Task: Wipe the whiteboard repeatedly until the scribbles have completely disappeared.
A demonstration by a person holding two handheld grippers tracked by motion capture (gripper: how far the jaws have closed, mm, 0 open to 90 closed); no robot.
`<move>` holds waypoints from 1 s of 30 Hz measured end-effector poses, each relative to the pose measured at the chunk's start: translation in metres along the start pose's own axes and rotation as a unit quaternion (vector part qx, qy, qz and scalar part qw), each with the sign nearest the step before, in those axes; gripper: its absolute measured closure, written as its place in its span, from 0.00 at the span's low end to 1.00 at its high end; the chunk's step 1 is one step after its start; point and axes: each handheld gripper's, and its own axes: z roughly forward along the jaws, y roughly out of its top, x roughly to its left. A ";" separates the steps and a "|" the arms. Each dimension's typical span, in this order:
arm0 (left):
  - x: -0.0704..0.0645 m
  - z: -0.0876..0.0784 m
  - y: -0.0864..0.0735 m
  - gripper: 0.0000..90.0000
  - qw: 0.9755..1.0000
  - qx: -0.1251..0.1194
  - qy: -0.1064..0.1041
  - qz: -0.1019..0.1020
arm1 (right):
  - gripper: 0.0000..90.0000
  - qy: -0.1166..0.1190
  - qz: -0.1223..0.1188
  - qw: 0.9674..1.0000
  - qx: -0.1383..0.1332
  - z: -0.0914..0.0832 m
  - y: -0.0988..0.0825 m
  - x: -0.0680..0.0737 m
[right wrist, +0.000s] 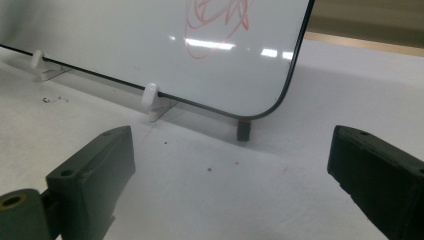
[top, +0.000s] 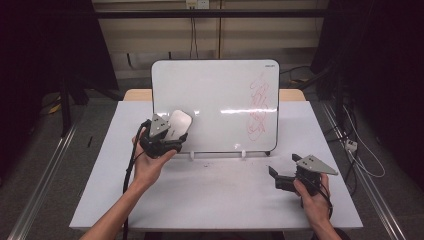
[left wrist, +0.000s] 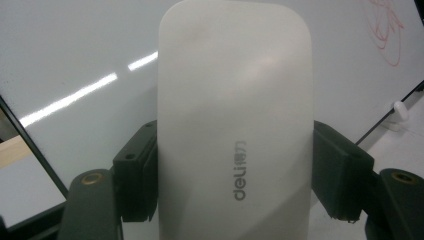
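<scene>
White plastic eraser point(left wrist: 235, 125), "deli" printed on its back, sits clamped between the jaws of the left hand-held gripper point(top: 167, 134), pads pressing on both long sides, so the jaws are only as far apart as the eraser is wide. In the high view it's held up against the lower left of the whiteboard point(top: 215, 90), which stands tilted back on small white clips at the back of the table point(top: 220, 195); whether the felt face actually touches the board I can't tell from here. That left area of the board looks clean. Red scribble point(top: 257, 107) is all on the right side of the board, well apart from the eraser. My read: grasp is done, wiping step is in hand but hasn't reached the marks yet. Next move calls for carrying the eraser across to the right onto the scribble, keeping it flat and pressed on the surface, then stroking up and down over the full height of the ink without shoving the board off its clips. Right hand-held gripper point(top: 284, 176) rests low at the table's right front, jaws wide apart and holding nothing, pointed at the board's lower right corner; could brace the board if it slides.
</scene>
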 end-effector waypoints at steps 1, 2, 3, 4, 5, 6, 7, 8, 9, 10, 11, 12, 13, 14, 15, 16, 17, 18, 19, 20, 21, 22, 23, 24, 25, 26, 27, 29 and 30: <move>-0.001 0.000 0.000 0.34 1.000 -0.002 -0.002 -0.001 | 0.06 -0.001 0.000 1.000 0.002 0.000 0.000 0.000; -0.002 0.000 0.000 0.34 1.000 -0.002 -0.006 0.002 | 0.06 -0.001 0.000 1.000 0.003 0.000 0.000 0.000; -0.004 0.000 0.000 0.34 1.000 -0.001 -0.006 0.001 | 0.06 -0.002 0.001 1.000 0.003 0.000 0.000 0.000; -0.006 0.000 0.001 0.34 1.000 -0.003 -0.009 0.002 | 0.06 -0.002 0.002 1.000 0.003 0.000 0.000 0.000; -0.007 0.000 0.002 0.34 1.000 -0.003 -0.010 0.005 | 0.06 -0.003 0.004 1.000 0.002 -0.001 -0.001 0.000; -0.007 0.000 0.002 0.34 1.000 -0.003 -0.010 0.005 | 0.06 -0.003 0.004 1.000 0.002 -0.001 -0.001 0.000; -0.007 -0.001 0.002 0.34 1.000 -0.004 -0.011 0.007 | 0.06 -0.004 0.005 1.000 0.001 -0.001 -0.001 -0.001; -0.008 -0.001 0.003 0.34 1.000 -0.004 -0.011 0.009 | 0.06 -0.004 0.005 1.000 0.001 -0.002 -0.001 -0.001; -0.010 -0.001 0.005 0.34 1.000 -0.006 -0.010 0.010 | 0.06 -0.004 0.002 1.000 0.000 -0.002 -0.001 -0.002; -0.010 -0.001 0.005 0.34 1.000 -0.006 -0.010 0.010 | 0.06 -0.004 0.002 1.000 0.000 -0.002 -0.001 -0.002; -0.010 -0.001 0.006 0.34 1.000 -0.007 -0.009 0.012 | 0.06 -0.004 0.002 1.000 -0.001 -0.003 -0.001 -0.001; -0.011 -0.001 0.007 0.34 1.000 -0.009 -0.009 0.011 | 0.06 -0.004 0.002 1.000 -0.001 -0.003 -0.001 -0.001; -0.011 -0.001 0.008 0.34 1.000 -0.011 -0.010 0.012 | 0.06 -0.004 0.004 1.000 0.000 -0.004 -0.001 -0.001; -0.012 -0.002 0.010 0.34 1.000 -0.011 -0.011 0.013 | 0.06 -0.005 0.004 1.000 0.001 -0.004 -0.001 -0.002; -0.012 -0.002 0.010 0.34 1.000 -0.011 -0.011 0.013 | 0.06 -0.006 0.004 1.000 0.000 -0.004 -0.002 -0.002; -0.014 -0.002 0.013 0.34 1.000 -0.013 -0.011 0.017 | 0.06 -0.005 0.004 1.000 -0.001 -0.004 -0.002 -0.003; -0.014 -0.002 0.013 0.34 1.000 -0.013 -0.011 0.017 | 0.06 -0.005 0.004 1.000 -0.001 -0.004 -0.002 -0.003; -0.015 -0.002 0.014 0.34 1.000 -0.012 -0.011 0.019 | 0.06 -0.005 0.006 1.000 0.000 -0.004 -0.002 -0.003; -0.016 -0.002 0.015 0.34 1.000 -0.013 -0.012 0.021 | 0.06 -0.005 0.006 1.000 0.000 -0.004 -0.002 -0.003; -0.018 -0.003 0.017 0.34 1.000 -0.011 -0.009 0.025 | 0.06 -0.004 0.004 1.000 -0.001 -0.005 -0.002 -0.003; -0.020 -0.003 0.019 0.34 1.000 -0.013 -0.009 0.026 | 0.06 -0.004 0.004 1.000 -0.001 -0.005 -0.002 -0.003; -0.021 -0.003 0.023 0.34 0.999 -0.014 -0.008 0.031 | 0.06 -0.004 0.003 1.000 -0.002 -0.005 -0.002 -0.003; -0.021 -0.003 0.023 0.34 0.999 -0.014 -0.008 0.031 | 0.06 -0.003 0.004 1.000 -0.002 -0.005 -0.003 -0.003; -0.022 -0.002 0.026 0.34 0.999 -0.017 -0.008 0.030 | 0.06 -0.003 0.005 1.000 -0.001 -0.005 -0.003 -0.003; -0.024 0.000 0.031 0.34 0.999 -0.018 -0.009 0.032 | 0.06 -0.003 0.006 1.000 -0.002 -0.005 -0.003 -0.004; -0.025 0.002 0.033 0.34 0.999 -0.017 -0.009 0.031 | 0.06 -0.002 0.007 1.000 -0.002 -0.005 -0.004 -0.005; -0.025 0.002 0.033 0.34 0.999 -0.017 -0.009 0.031 | 0.06 -0.003 0.008 1.000 -0.002 -0.005 -0.004 -0.006; -0.028 0.006 0.038 0.34 0.999 -0.012 -0.010 0.037 | 0.06 -0.001 0.010 1.000 -0.003 -0.005 -0.004 -0.008; -0.030 0.008 0.041 0.34 0.999 -0.012 -0.010 0.038 | 0.06 -0.001 0.012 1.000 -0.003 -0.005 -0.004 -0.008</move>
